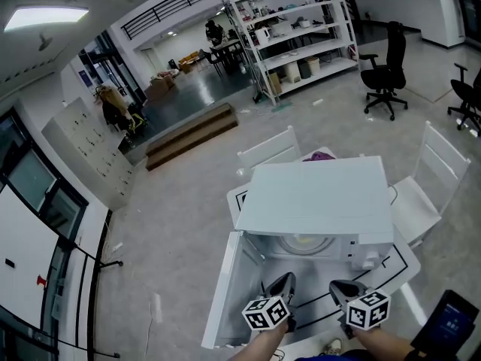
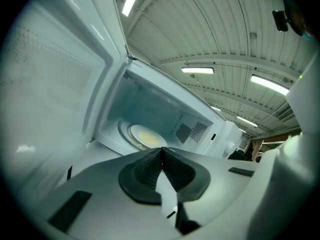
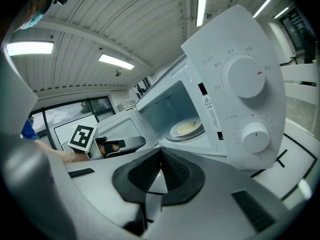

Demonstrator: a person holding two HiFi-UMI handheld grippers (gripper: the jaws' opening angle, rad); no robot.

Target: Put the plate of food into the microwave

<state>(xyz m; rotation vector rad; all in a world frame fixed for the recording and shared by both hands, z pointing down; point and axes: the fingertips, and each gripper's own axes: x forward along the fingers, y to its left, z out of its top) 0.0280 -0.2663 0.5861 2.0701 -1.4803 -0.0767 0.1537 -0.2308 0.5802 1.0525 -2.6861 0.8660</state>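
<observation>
Grey floor runs through a big open room. A white shelving rack (image 1: pixel 297 28) stands at twelve o'clock from the microwave (image 1: pixel 316 194), two black office chairs (image 1: pixel 385 70) at two o'clock, and low brown steps (image 1: pixel 192 134) at ten o'clock. White chairs (image 1: pixel 269 150) ring a white table (image 1: pixel 404 268) marked with black lines. The microwave sits on it with its door (image 1: pixel 225 292) swung wide toward seven o'clock. The plate of food (image 1: pixel 307 244) lies inside on the turntable (image 3: pixel 192 134), with yellowish food on it. At six o'clock of the oven, before the open mouth, both grippers point in. The left gripper (image 2: pixel 161 151) is clenched, its pads pressed together with nothing between them. The right gripper (image 3: pixel 161 153), just beside it at three o'clock, is likewise closed and empty, and its view takes in the two knobs (image 3: pixel 246 78).
</observation>
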